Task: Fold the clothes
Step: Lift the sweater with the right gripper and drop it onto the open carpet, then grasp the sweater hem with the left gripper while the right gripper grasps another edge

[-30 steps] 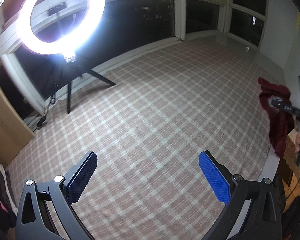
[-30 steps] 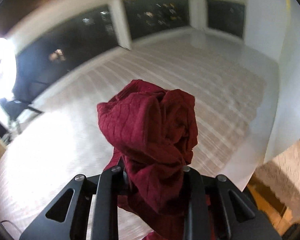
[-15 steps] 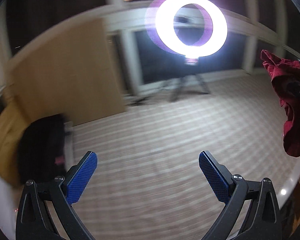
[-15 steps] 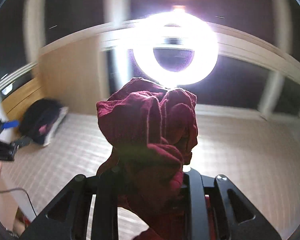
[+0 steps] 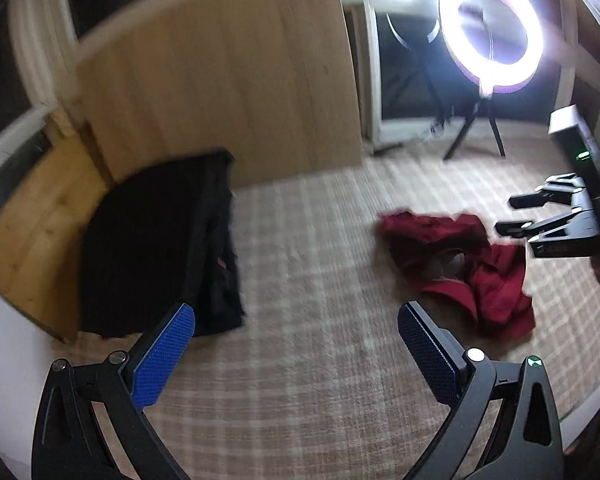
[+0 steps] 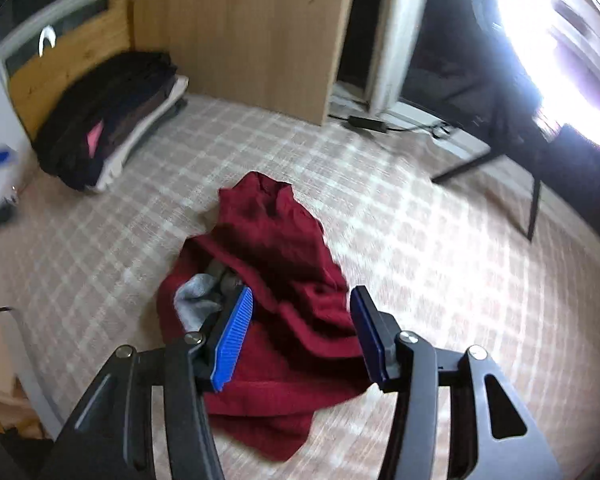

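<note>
The left tongs (image 5: 296, 354) hover above the checked surface (image 5: 308, 392) at the bottom centre of the left wrist view, jaws spread wide and empty, both blue pads (image 5: 163, 360) clear of any cloth. The right tongs (image 6: 302, 332) sit low in the bottom centre of the right wrist view, pitched downward over the garment, jaws parted and gripping nothing; in the left wrist view the same tongs (image 5: 516, 214) enter from the right edge of the frame, fingers pointing toward frame left. The red garment (image 6: 276, 280) lies crumpled on the checked surface, its long axis running from bottom centre up toward the middle of the right wrist view, with a narrower end pointing upward in the frame. A grey lining (image 6: 198, 300) shows at its left side, just beside the left blue pad. The garment lies directly below and between the right tongs' fingers; contact cannot be determined. In the left wrist view the garment (image 5: 460, 268) lies right of centre, well apart from the left tongs. A stack of dark folded clothes (image 6: 100, 120) rests at upper left, and a ring light (image 5: 492, 28) glares at upper right.
</note>
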Available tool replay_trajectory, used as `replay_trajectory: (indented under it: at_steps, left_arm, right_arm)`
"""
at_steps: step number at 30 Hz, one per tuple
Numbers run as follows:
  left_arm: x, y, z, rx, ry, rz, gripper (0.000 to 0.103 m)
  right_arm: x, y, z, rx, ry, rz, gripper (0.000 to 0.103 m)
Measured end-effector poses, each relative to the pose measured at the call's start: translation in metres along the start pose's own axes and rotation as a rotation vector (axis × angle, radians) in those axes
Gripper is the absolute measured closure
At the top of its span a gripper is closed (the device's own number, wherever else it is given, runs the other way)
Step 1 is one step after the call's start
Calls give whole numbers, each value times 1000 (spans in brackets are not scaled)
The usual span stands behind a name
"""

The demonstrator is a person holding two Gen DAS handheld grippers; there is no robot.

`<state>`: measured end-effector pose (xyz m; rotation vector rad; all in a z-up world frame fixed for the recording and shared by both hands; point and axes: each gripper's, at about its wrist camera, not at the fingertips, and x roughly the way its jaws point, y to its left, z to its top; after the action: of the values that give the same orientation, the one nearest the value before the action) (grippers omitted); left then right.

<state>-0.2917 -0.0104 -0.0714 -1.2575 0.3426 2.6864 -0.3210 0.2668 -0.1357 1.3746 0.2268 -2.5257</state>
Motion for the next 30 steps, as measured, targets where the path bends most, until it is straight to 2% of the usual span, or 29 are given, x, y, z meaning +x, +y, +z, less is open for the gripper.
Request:
replay_trajectory:
  at_steps: [6, 9, 12, 14, 16, 18, 19, 20, 21, 22, 23, 25, 27, 30]
  left_arm:
    - [68, -33, 4, 96, 89, -96, 1]
    - [110, -59, 13, 144, 135, -151, 1]
    - [143, -81, 15, 209, 164, -107, 2]
    - [160, -93, 17, 245, 178, -94, 3]
    - [171, -102, 16, 268, 204, -110, 14]
    - [176, -108, 14, 277, 231, -148, 38]
    - [175, -109, 15, 274, 226, -178, 44]
    - [172, -108, 15, 269, 214, -218, 65]
    - [169, -107, 15, 262, 207, -263, 93]
    - [168, -104, 16, 240, 204, -306, 102]
    - [167, -101, 16, 217, 200, -348, 101]
    - [166, -99, 17, 193, 206, -365, 102]
    - [158, -91, 19, 170, 181, -387, 102]
    - [127, -74, 27, 128, 116, -406, 102]
  right_arm:
    - [-30, -31, -67, 277, -46, -7, 52]
    - [-9, -39, -96, 396, -1, 18, 52]
    - [4, -54, -107, 477, 21, 27, 52]
    - [14, -60, -101, 475, 21, 18, 52]
    - [24, -66, -94, 472, 21, 9, 52]
    - [34, -70, -88, 464, 22, 14, 52]
    - [38, -70, -85, 457, 22, 23, 52]
    - [43, -71, -82, 450, 23, 32, 52]
    - [48, -71, -79, 440, 28, 45, 55]
    - [55, -69, -77, 430, 36, 62, 75]
    - [61, -67, -75, 421, 44, 78, 99]
    - [58, -67, -73, 425, 43, 64, 99]
    - [41, -70, -66, 432, -3, 77, 100]
    - [-15, -74, -52, 398, -121, 53, 100]
